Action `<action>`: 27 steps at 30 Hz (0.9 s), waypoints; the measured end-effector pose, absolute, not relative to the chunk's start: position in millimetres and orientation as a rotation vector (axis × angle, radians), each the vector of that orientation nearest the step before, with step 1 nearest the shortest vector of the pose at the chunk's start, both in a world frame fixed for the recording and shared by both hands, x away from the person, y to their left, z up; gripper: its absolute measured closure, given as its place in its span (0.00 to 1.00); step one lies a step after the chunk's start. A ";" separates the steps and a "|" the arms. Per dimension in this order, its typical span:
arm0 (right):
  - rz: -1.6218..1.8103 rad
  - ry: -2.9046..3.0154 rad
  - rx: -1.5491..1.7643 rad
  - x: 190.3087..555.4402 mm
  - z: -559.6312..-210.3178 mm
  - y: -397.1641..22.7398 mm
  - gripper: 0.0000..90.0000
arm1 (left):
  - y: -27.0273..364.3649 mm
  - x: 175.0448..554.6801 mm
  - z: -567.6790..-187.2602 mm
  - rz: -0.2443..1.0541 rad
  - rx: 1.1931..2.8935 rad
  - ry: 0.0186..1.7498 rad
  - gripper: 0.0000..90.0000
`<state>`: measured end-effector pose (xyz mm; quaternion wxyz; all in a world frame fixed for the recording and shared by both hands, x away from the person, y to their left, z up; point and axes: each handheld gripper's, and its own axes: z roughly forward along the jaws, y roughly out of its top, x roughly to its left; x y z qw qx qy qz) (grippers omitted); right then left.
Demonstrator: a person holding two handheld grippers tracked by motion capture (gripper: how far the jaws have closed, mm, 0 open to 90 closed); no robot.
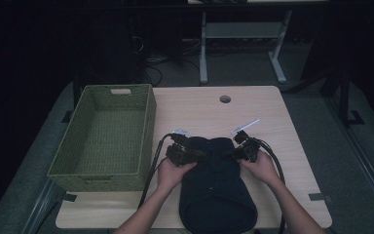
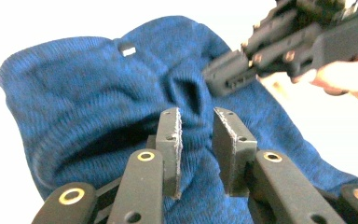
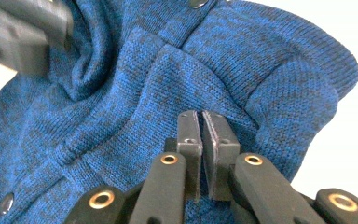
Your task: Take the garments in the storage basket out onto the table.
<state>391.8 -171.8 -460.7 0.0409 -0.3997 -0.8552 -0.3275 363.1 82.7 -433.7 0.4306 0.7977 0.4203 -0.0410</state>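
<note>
A dark blue knit garment (image 1: 214,190) lies folded on the wooden table (image 1: 277,131), close to the front edge. My left gripper (image 1: 202,156) is at its upper left corner. In the left gripper view the jaws (image 2: 196,140) stand a little apart, with a puckered fold of the knit (image 2: 74,93) gathered at their tips. My right gripper (image 1: 228,155) is at the upper right corner, its jaws (image 3: 201,140) almost together on an edge of the cloth (image 3: 121,93). Each gripper view also shows the other gripper, the right one (image 2: 223,77) and the left one (image 3: 28,37).
A green woven basket (image 1: 68,141) stands on the table's left part, beside the left hand. A round cable hole (image 1: 225,99) is near the table's far edge. Black cables trail from both grippers. Table legs and cords stand on the floor beyond.
</note>
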 end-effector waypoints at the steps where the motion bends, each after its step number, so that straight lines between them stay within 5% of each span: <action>1: -0.998 -2.617 -1.227 390.6 -460.5 -171.2 0.95 | 83.5 364.6 -431.5 -0.098 1.986 1.048 0.80; 27: -0.946 -2.639 -1.209 385.4 -458.6 -186.0 0.98 | 85.3 385.3 -457.7 -0.127 2.016 1.154 0.80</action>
